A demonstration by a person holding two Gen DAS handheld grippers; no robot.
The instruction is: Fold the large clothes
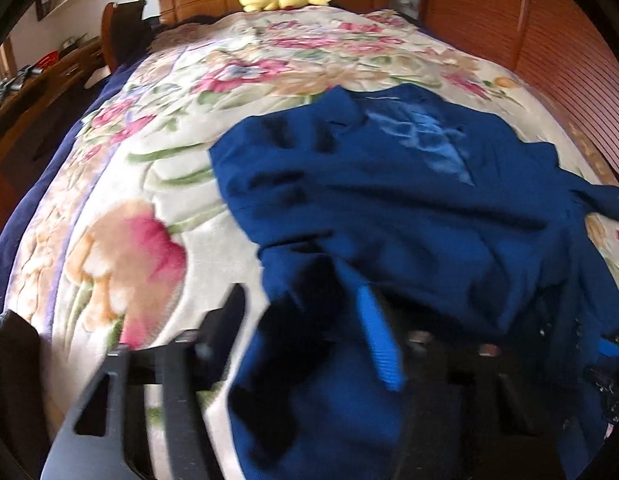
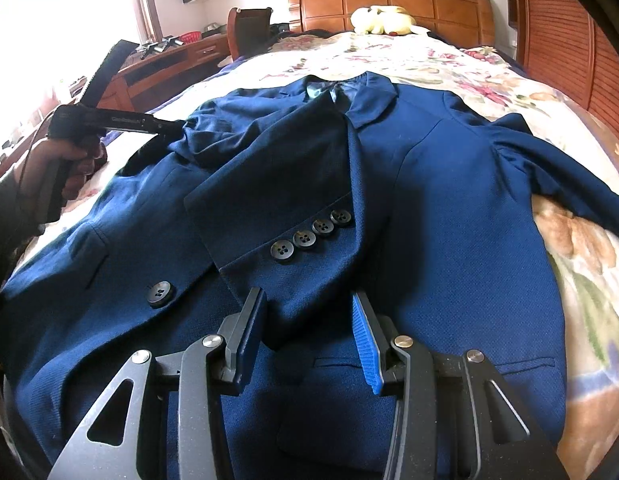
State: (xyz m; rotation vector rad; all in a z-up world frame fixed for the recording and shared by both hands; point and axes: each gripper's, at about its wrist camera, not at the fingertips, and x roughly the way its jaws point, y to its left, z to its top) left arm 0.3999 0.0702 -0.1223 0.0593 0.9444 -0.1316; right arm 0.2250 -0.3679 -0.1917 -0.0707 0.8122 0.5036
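Black linkage arms and ribbed blue pads of the right tongs are sitting closest to the lens, jaws spread wide with nothing between them, hovering just over the folded sleeve cuff and its row of four dark buttons. Beneath them the navy blazer is lying face up on the bed, a finely textured woven cloth with notched lapels toward the headboard and one sleeve trailing off to the right. At the jacket's left shoulder the left tongs are reaching in, held by a hand; whether they are pinching cloth I cannot tell, since the wrist view is blurring and fabric is draping over the fingers. A plush floral blanket is covering the bed, a yellow stuffed toy is resting by the panelled wooden headboard, and a wooden desk is standing under the bright window.
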